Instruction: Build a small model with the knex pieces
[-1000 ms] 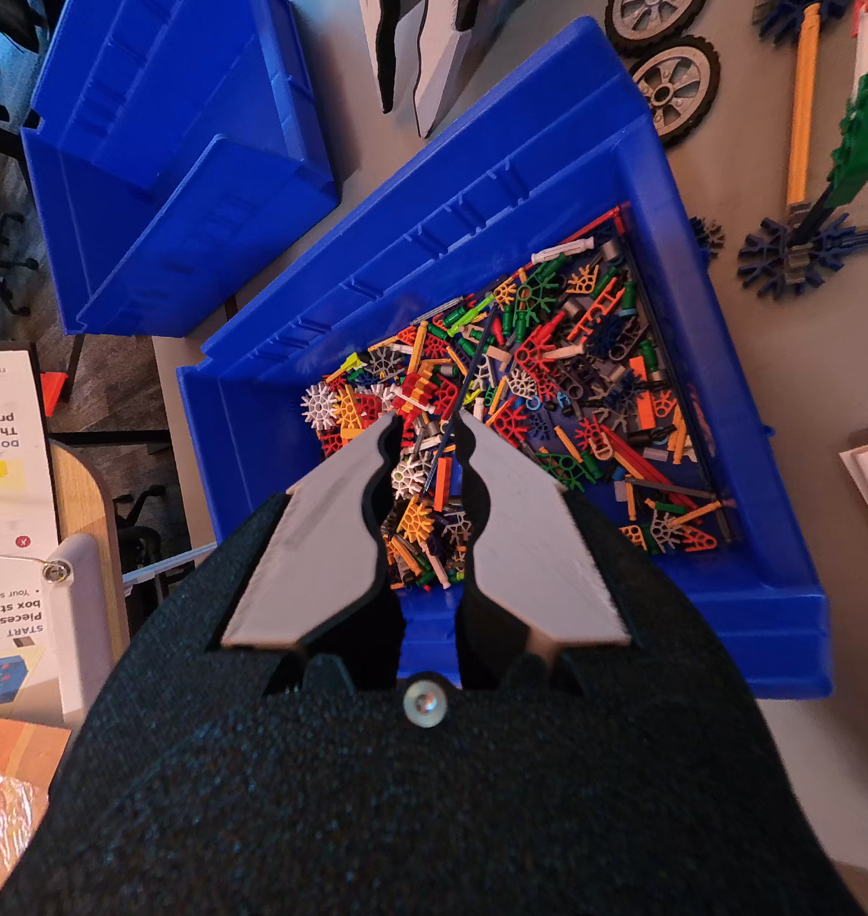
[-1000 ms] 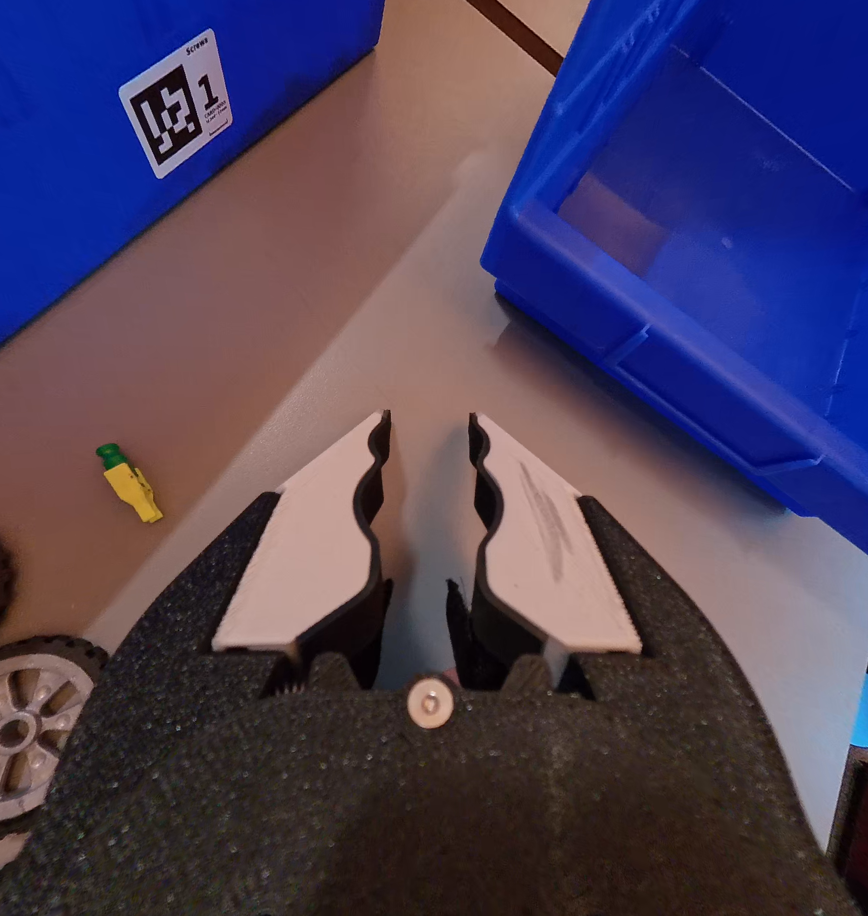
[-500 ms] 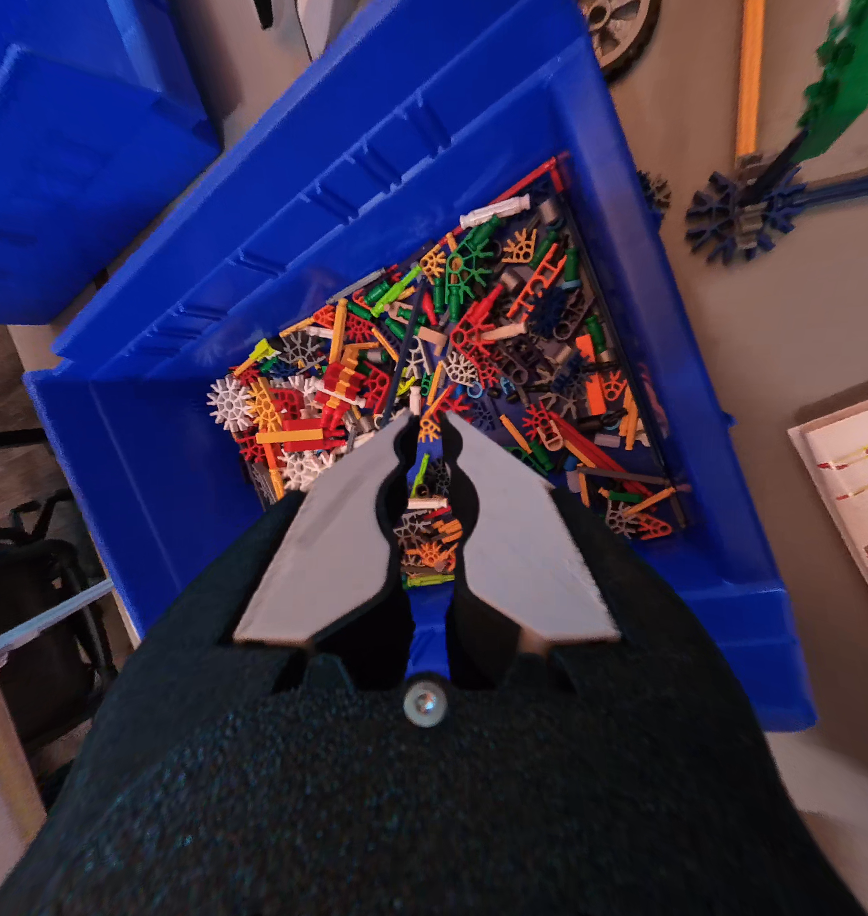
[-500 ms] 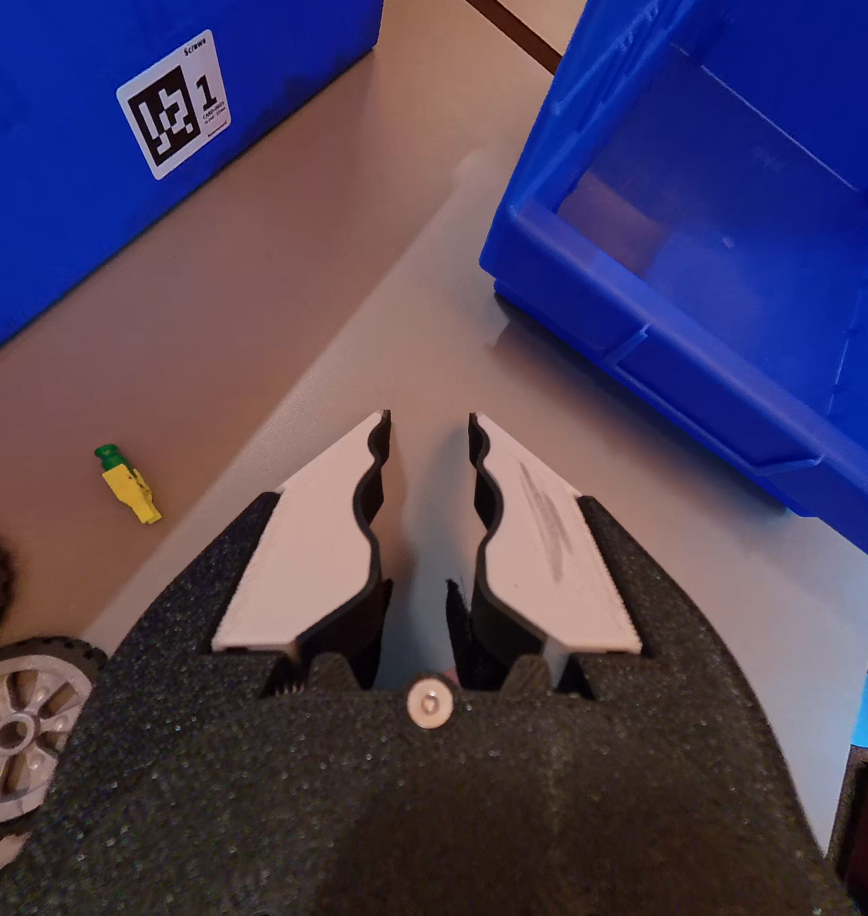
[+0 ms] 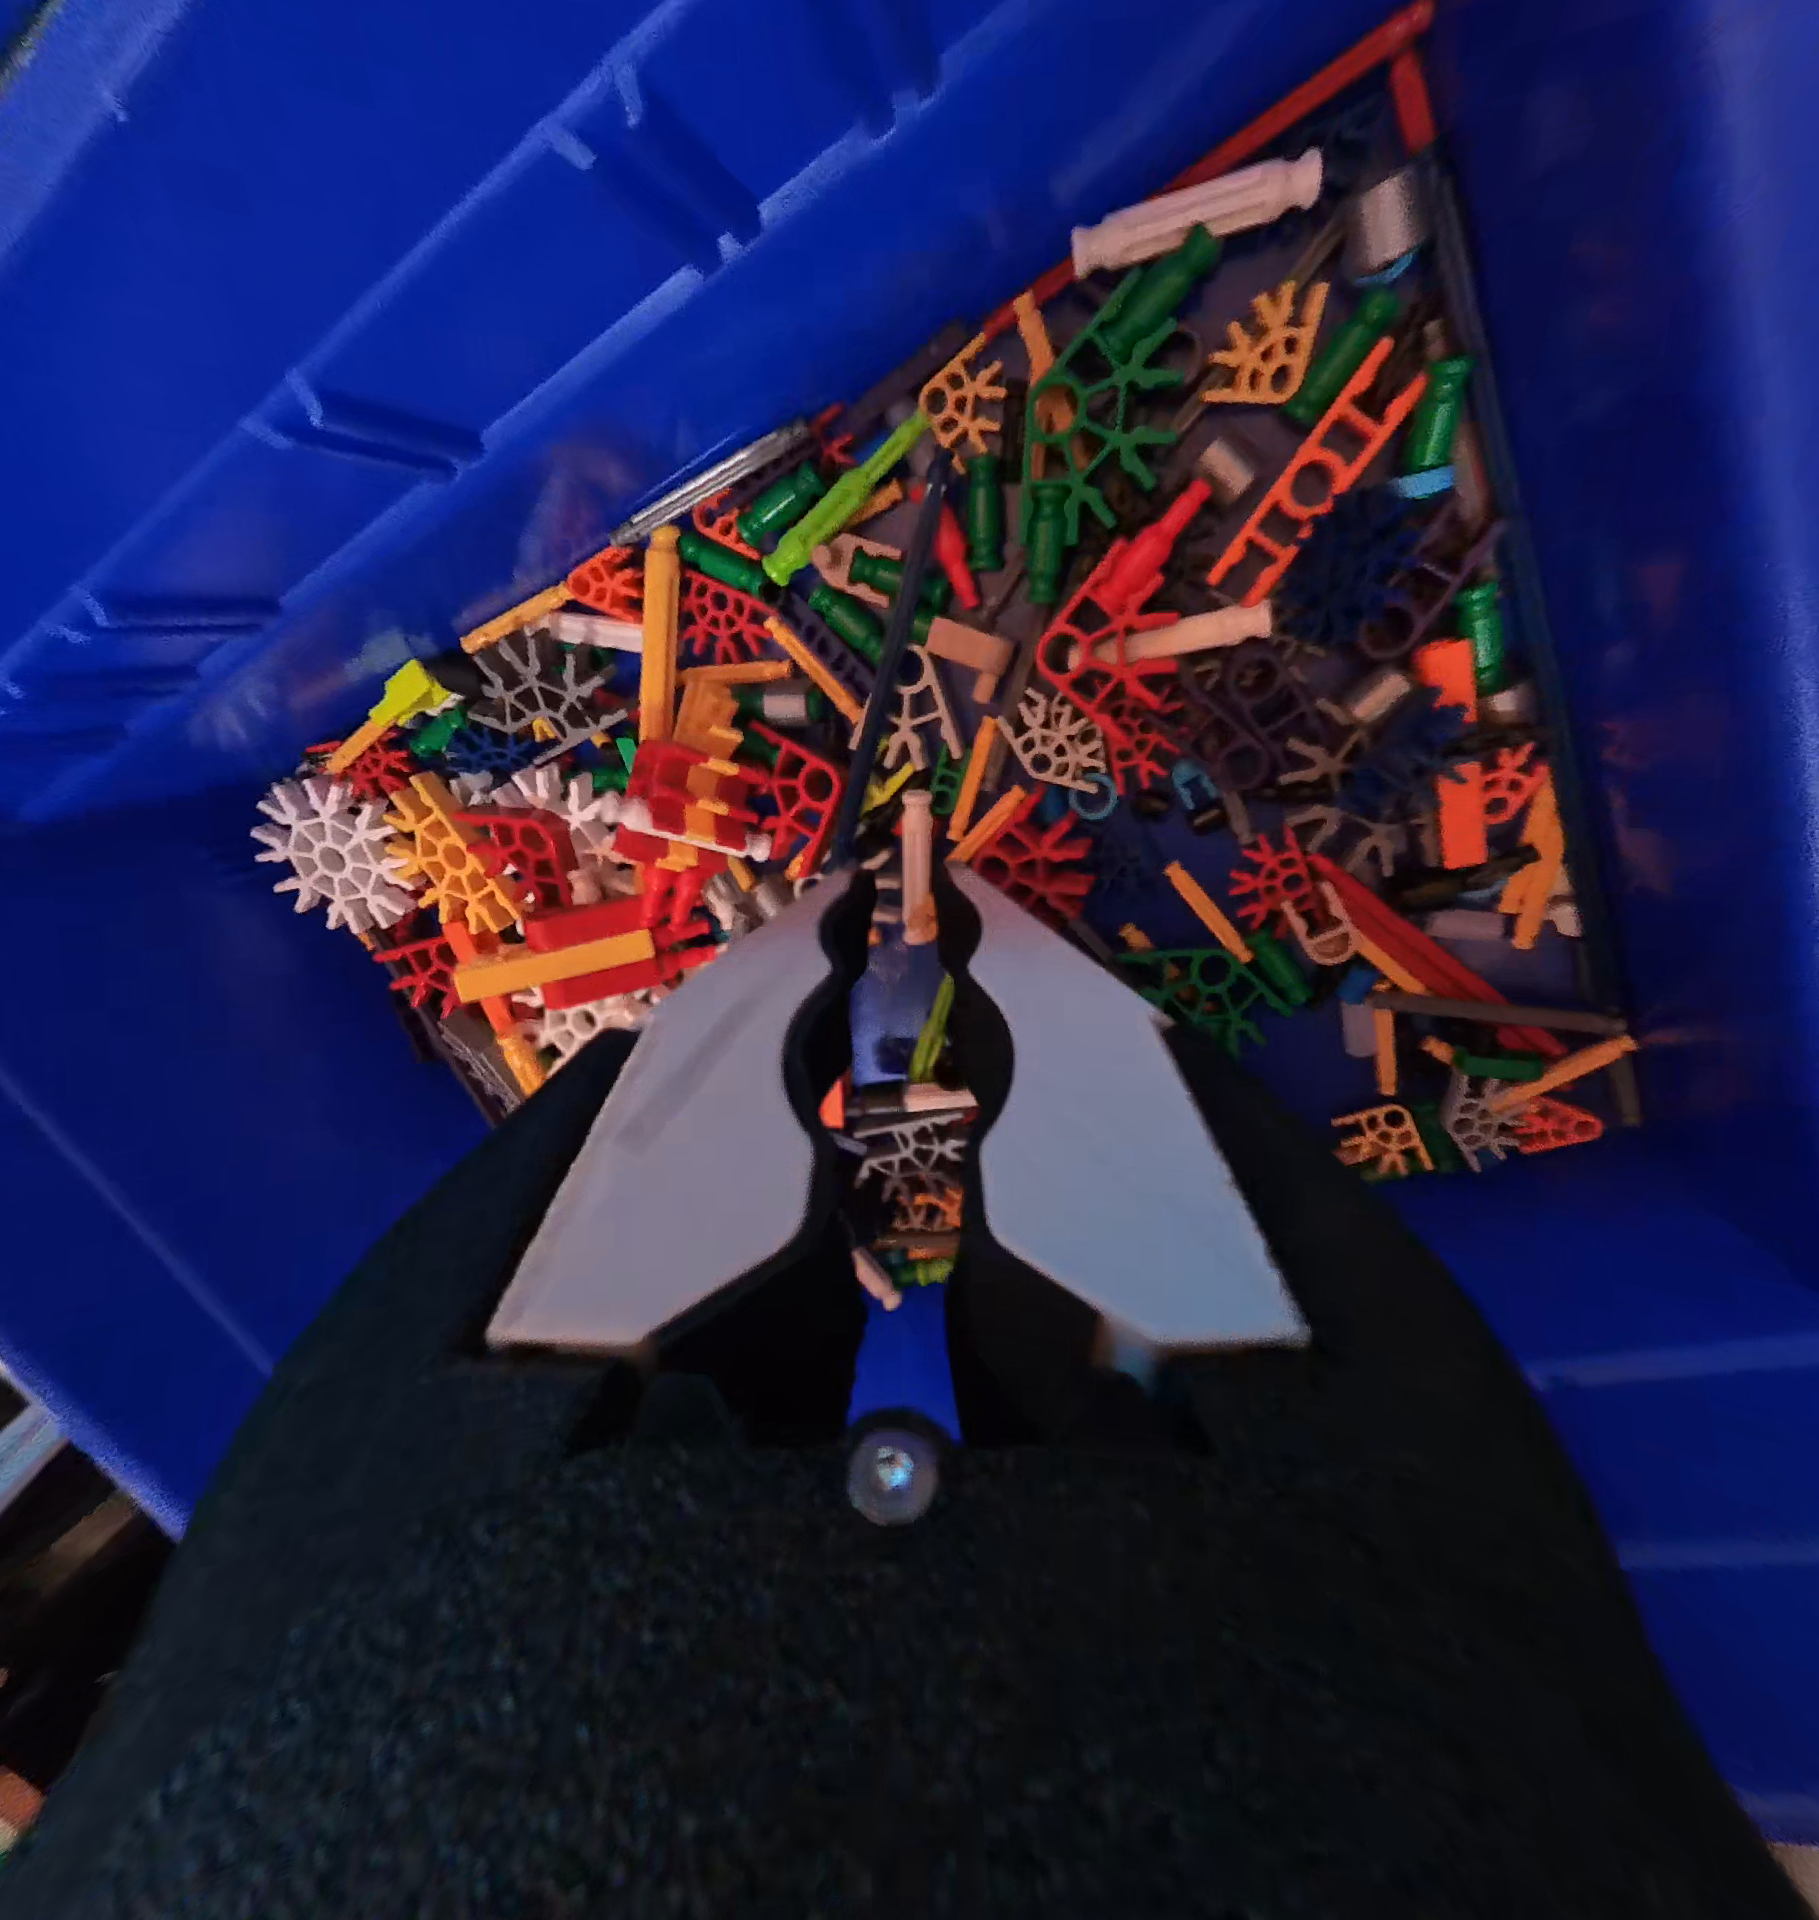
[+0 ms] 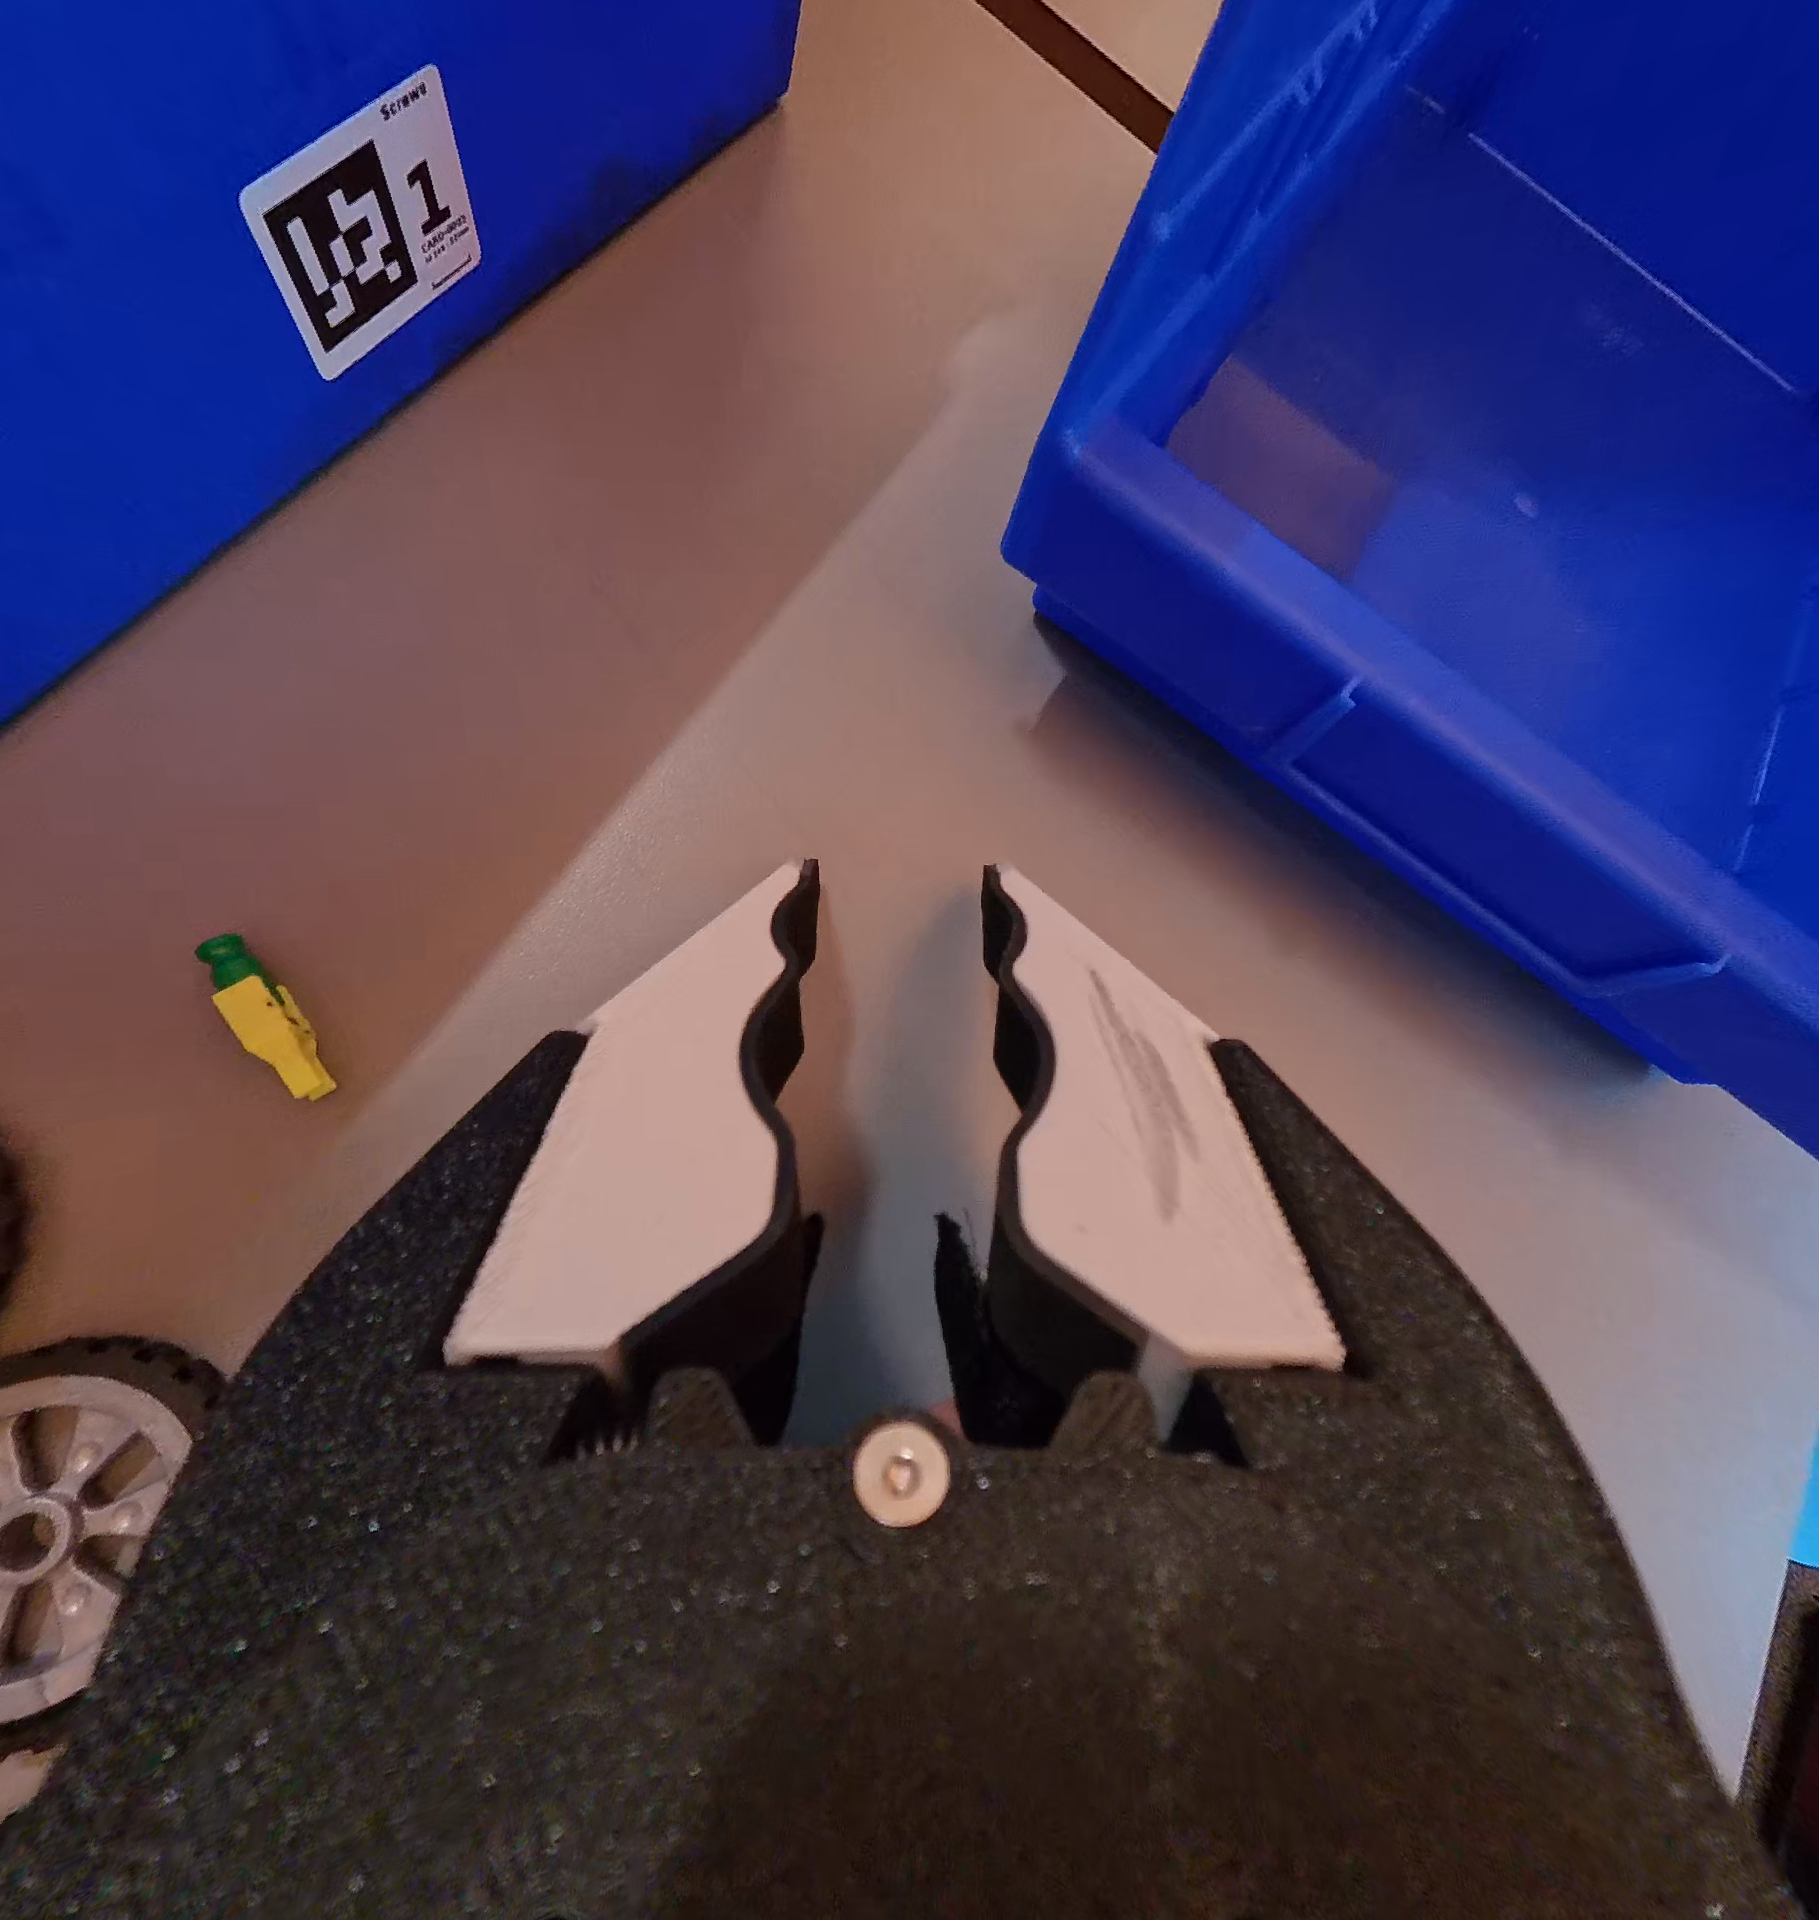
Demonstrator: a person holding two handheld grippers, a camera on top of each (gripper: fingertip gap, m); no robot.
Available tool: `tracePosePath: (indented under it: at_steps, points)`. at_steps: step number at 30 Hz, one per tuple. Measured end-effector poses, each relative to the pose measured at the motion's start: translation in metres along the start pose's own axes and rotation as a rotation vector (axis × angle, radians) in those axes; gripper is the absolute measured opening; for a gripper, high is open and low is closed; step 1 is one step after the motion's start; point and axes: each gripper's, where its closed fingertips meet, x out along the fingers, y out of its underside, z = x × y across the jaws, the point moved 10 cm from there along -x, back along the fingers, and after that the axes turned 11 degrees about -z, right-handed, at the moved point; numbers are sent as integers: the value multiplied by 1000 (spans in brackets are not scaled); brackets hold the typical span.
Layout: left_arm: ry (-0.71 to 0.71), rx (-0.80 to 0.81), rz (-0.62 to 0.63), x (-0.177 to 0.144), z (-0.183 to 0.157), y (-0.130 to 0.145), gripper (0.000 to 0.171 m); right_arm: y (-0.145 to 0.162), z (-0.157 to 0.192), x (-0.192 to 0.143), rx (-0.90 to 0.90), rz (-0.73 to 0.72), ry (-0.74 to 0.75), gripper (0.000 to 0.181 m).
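Note:
My left gripper (image 5: 903, 881) is down inside a large blue bin (image 5: 365, 312) filled with many small coloured plastic construction rods and connectors. Its jaws stand a narrow gap apart, just over the pile. A pale rod (image 5: 917, 842) lies between the fingertips, not visibly pinched. A white snowflake connector (image 5: 328, 854) lies to the left. My right gripper (image 6: 897, 883) is open and empty above the grey table (image 6: 884, 675), beside an empty blue bin (image 6: 1456, 675) on its right.
A large blue bin side (image 6: 105, 416) with a square-code sticker (image 6: 363, 223) stands at the far left of the right wrist view. A small yellow-and-green piece (image 6: 266, 1023) and a grey toy wheel (image 6: 43, 1527) lie on the table to the left. One gripper's finger ends stand about 20 cm off the other's. The right gripper is farther from the white snowflake connector (image 5: 328, 854), some 20 cm, than the left, some 15 cm.
My left gripper has dropped into the parts bin and its jaws have narrowed. The right gripper has not moved.

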Motion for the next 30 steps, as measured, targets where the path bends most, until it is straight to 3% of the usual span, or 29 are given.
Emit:
tracePosePath:
  at_steps: [7,15,20,30]
  points:
    - [76,-23,52,12,7,3,10,0,0,0,-2,0,1,31]
    - [86,-31,19,16,10,2,6,0,1,1,-3,0,1,31]
    - [28,6,-38,14,5,1,0,0,1,1,-5,0,2,31]
    - [-81,-14,-217,-22,-7,-3,0,0,1,2,-5,-1,3,31]
